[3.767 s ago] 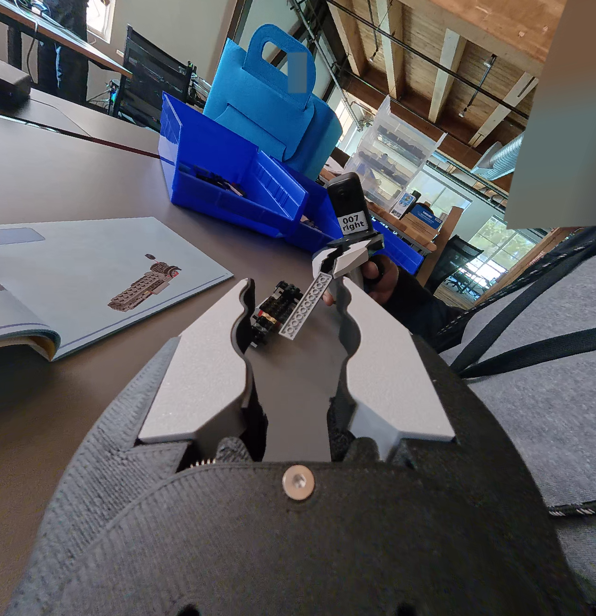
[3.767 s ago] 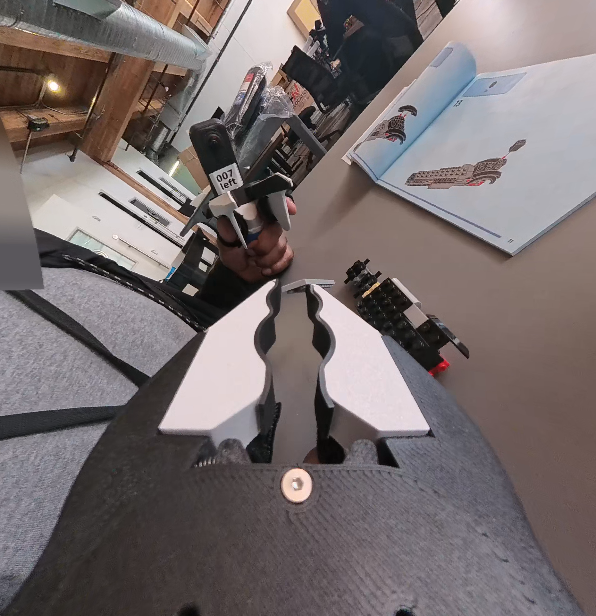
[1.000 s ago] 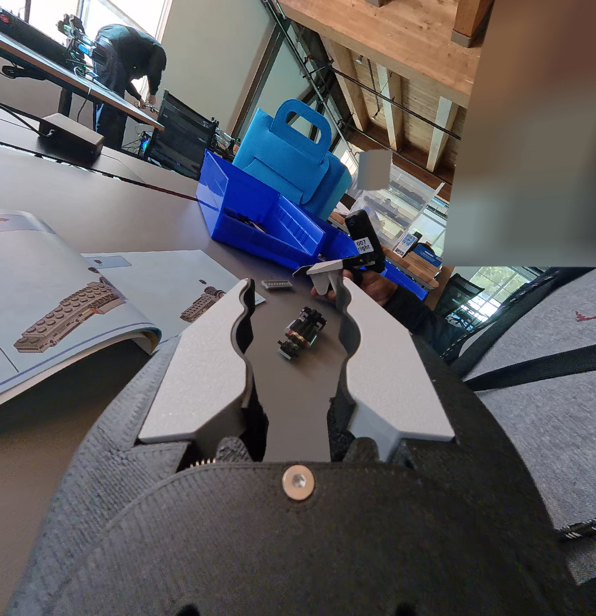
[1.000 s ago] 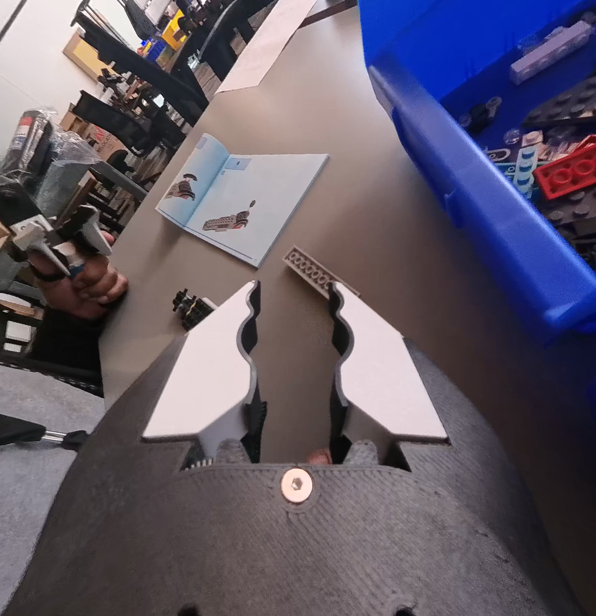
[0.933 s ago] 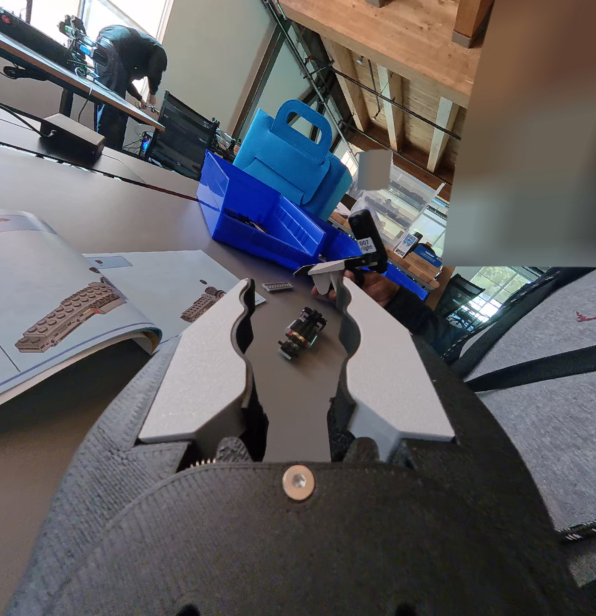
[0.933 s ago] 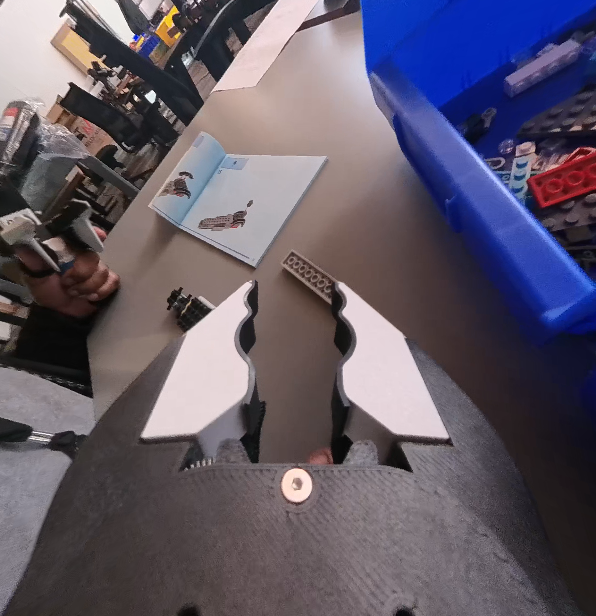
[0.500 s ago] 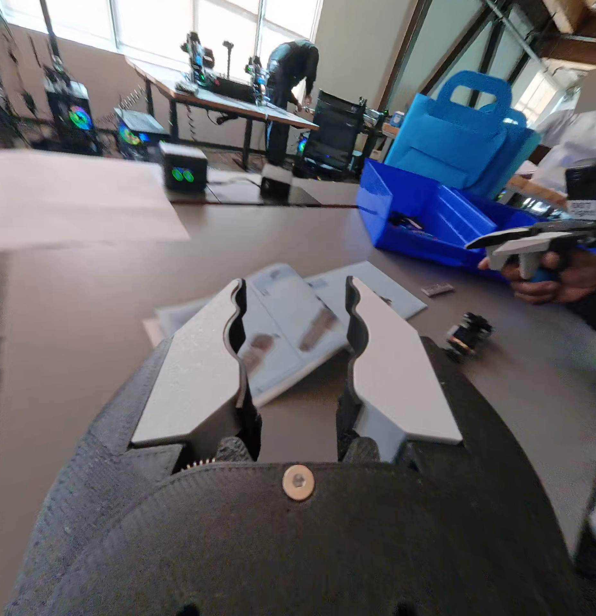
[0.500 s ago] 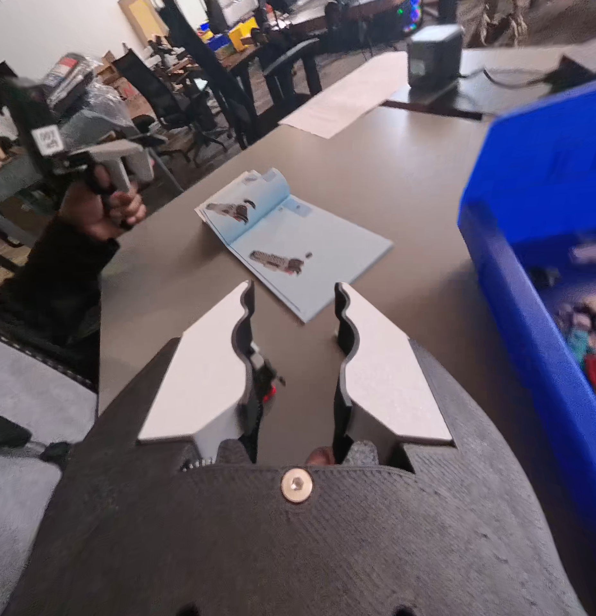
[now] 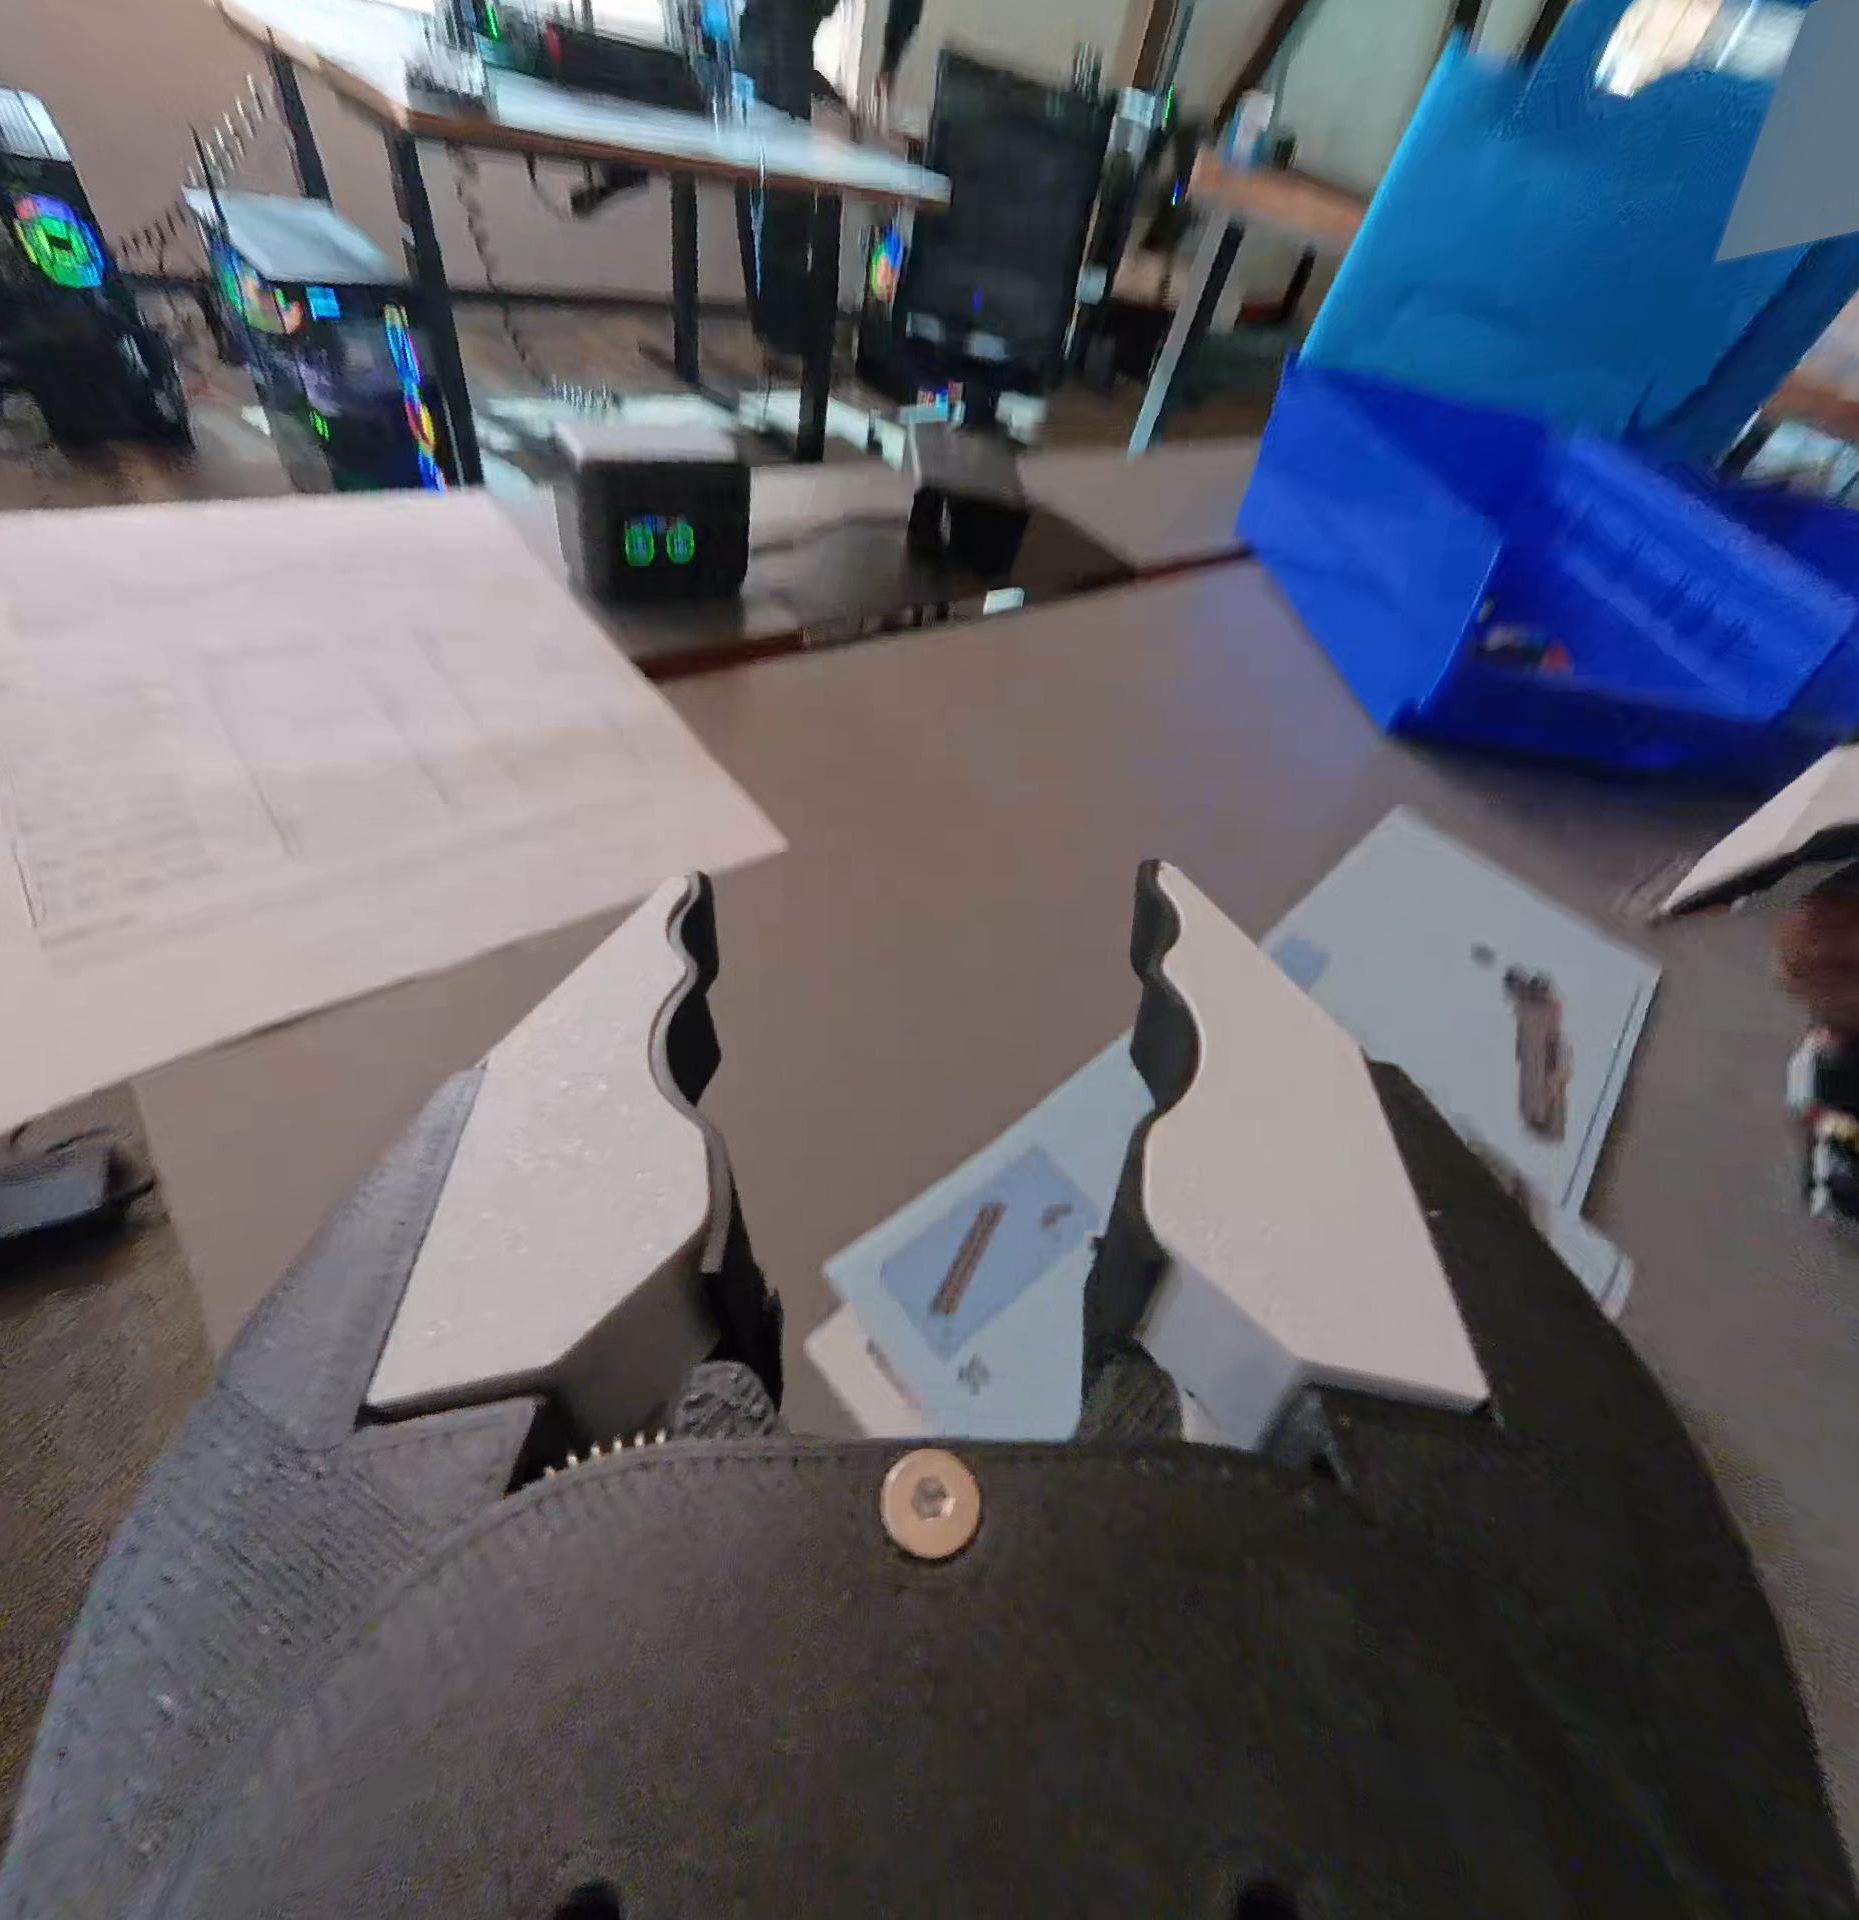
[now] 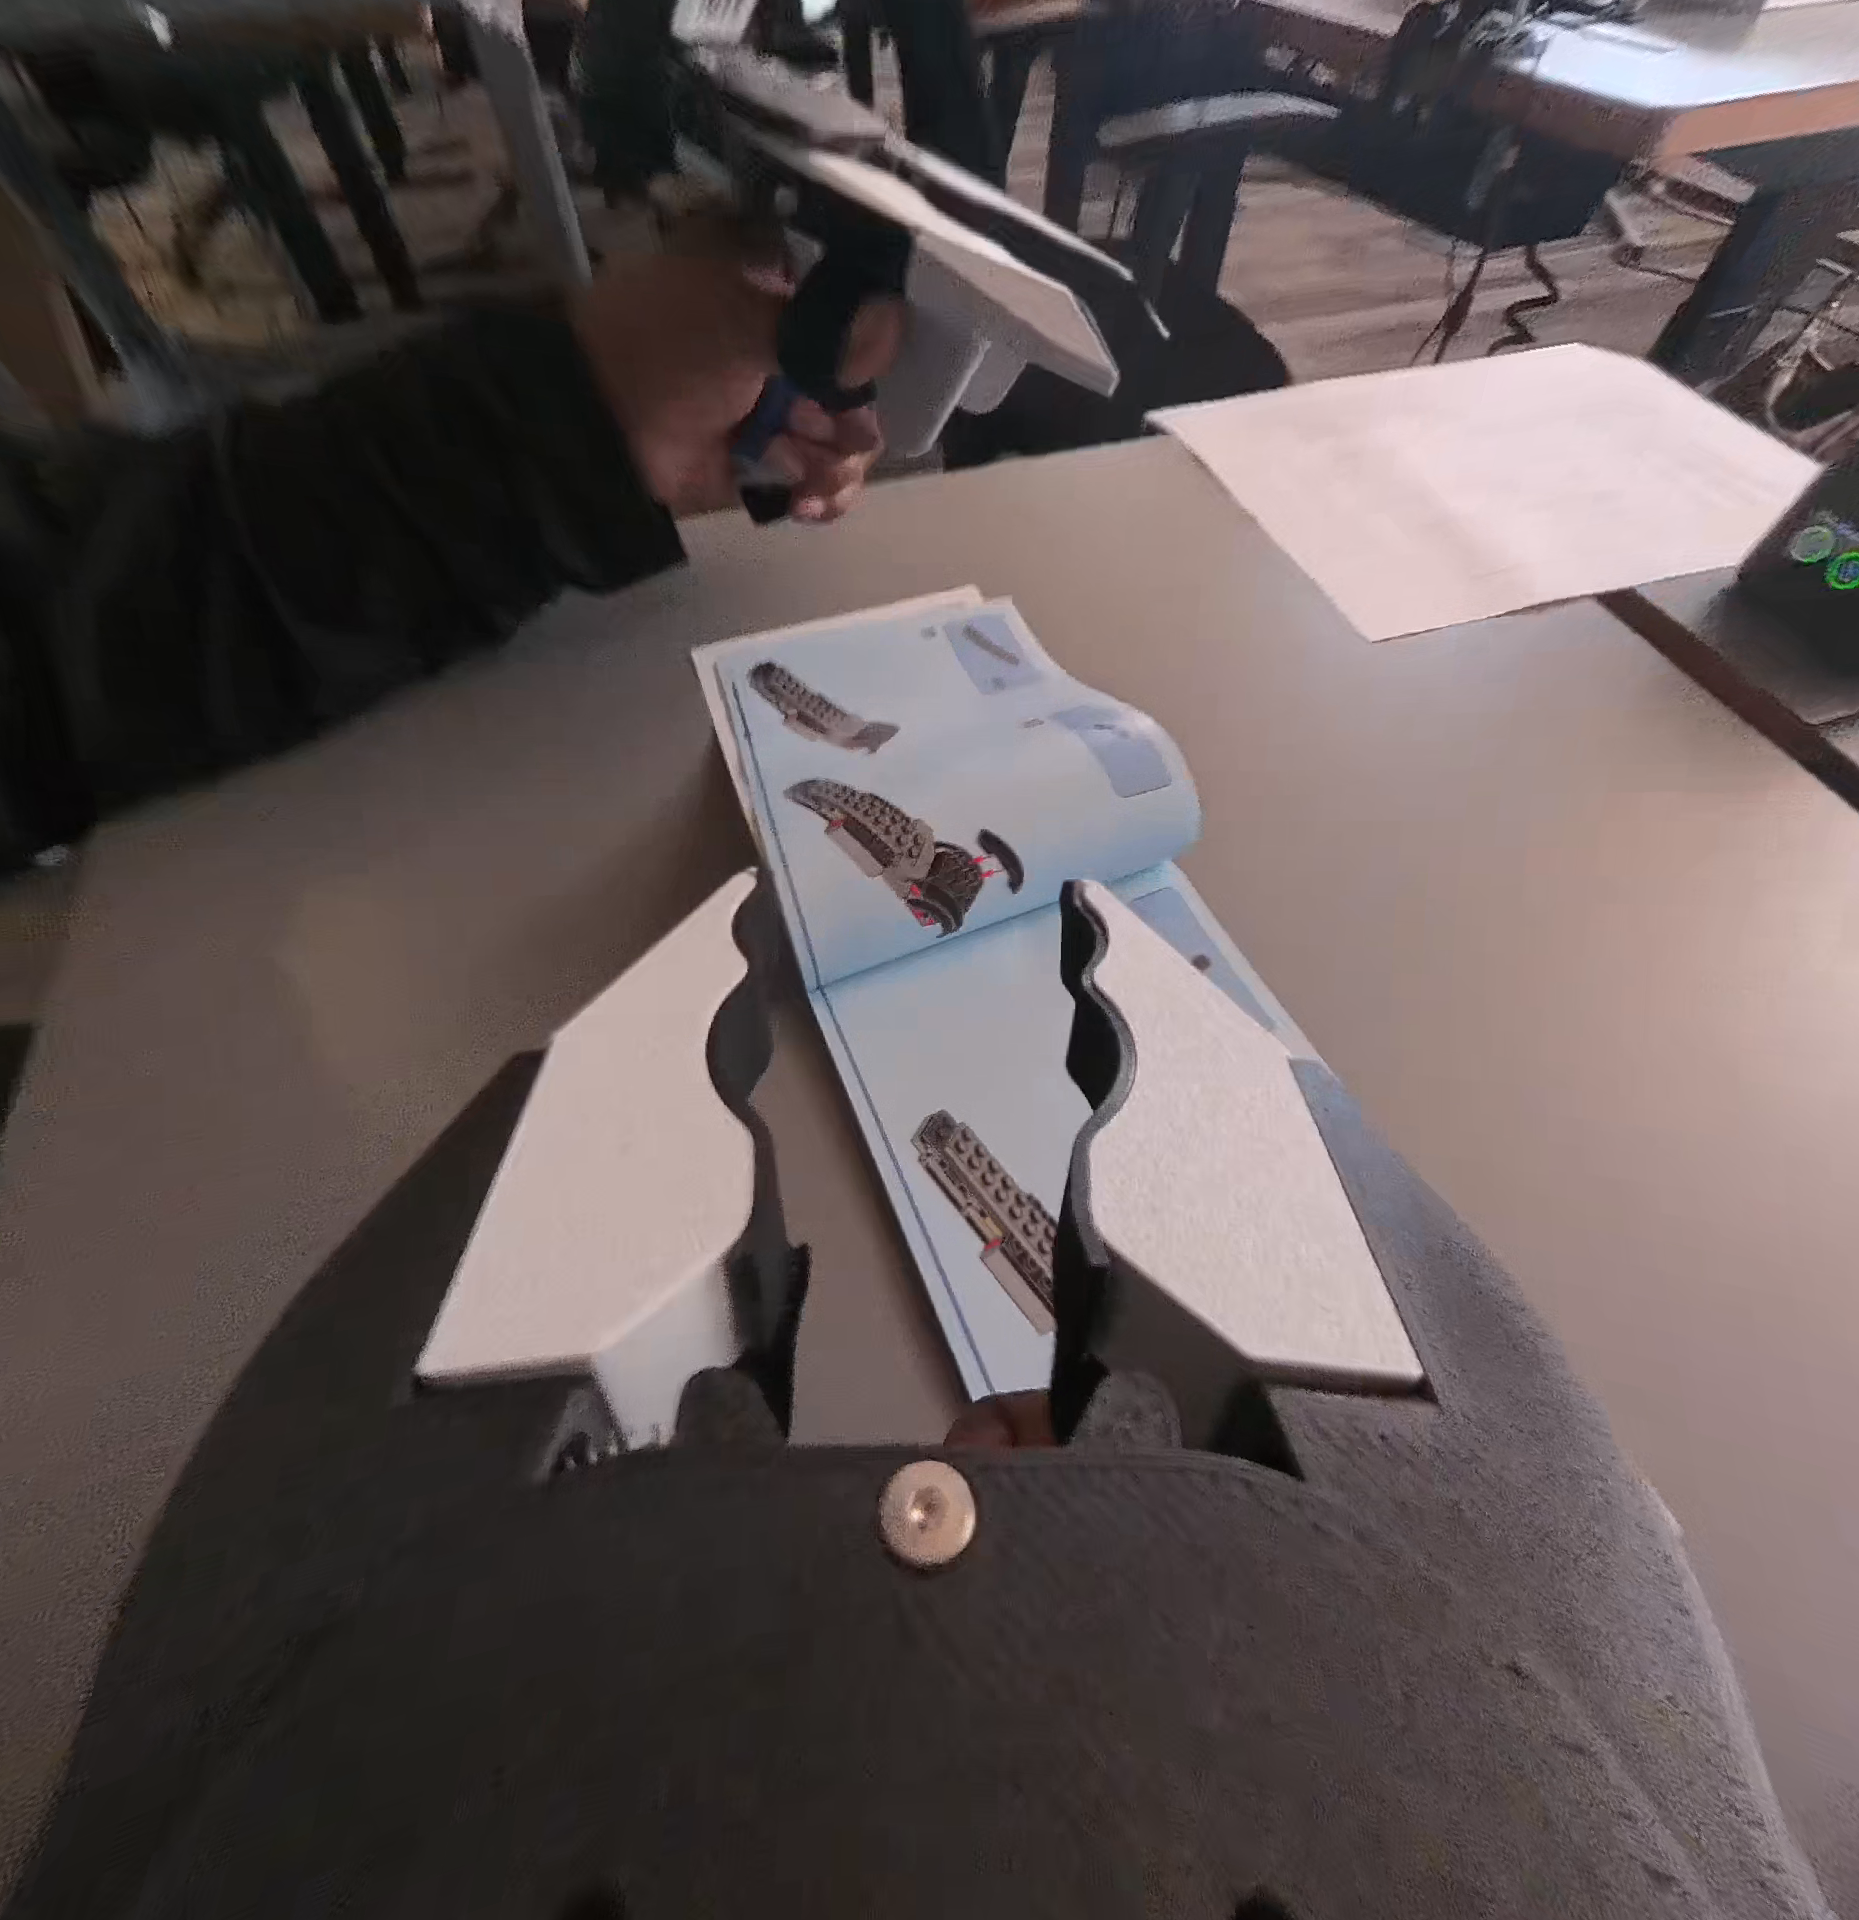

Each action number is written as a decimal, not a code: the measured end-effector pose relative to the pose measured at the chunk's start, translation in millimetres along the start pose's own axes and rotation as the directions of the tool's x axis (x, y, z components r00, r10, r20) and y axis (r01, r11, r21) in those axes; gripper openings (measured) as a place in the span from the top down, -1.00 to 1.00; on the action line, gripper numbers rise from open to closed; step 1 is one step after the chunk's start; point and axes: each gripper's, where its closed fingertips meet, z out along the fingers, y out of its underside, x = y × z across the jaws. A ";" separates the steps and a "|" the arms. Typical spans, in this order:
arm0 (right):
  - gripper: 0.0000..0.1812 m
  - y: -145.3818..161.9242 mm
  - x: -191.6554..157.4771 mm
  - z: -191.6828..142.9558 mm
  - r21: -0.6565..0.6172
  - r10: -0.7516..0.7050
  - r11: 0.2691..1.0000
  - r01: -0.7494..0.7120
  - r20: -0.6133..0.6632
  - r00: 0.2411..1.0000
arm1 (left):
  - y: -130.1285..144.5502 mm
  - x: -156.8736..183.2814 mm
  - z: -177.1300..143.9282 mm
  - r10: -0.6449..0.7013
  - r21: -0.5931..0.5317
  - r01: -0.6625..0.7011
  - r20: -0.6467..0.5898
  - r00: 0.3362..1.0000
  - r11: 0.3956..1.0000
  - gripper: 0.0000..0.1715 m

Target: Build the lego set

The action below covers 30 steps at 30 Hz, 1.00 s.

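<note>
Grey fingers [image 10: 634, 1132] of the right gripper [image 10: 909, 904] stand spread and empty over the open instruction booklet [image 10: 966, 810], probably so its pages can be read. Beyond it the left gripper [image 9: 920, 883] is likewise spread, holding nothing, while the half-built lego model [image 9: 1844, 1132] waits at the worktop's [image 9: 1008, 748] right edge, blue parts bin [image 9: 1548, 582] farthest back.

The left gripper [image 9: 920, 883] is held level over the table's left edge, jaws spread wide and empty. The right gripper [image 10: 909, 899] tilts downward, jaws likewise parted, nothing between them.
</note>
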 end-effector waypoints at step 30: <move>0.35 26.2 -15.7 28.6 -0.105 -0.088 0.991 0.087 -0.013 0.996 | 113.3 79.5 -39.9 0.120 -0.455 -0.384 -0.509 0.853 0.803 0.03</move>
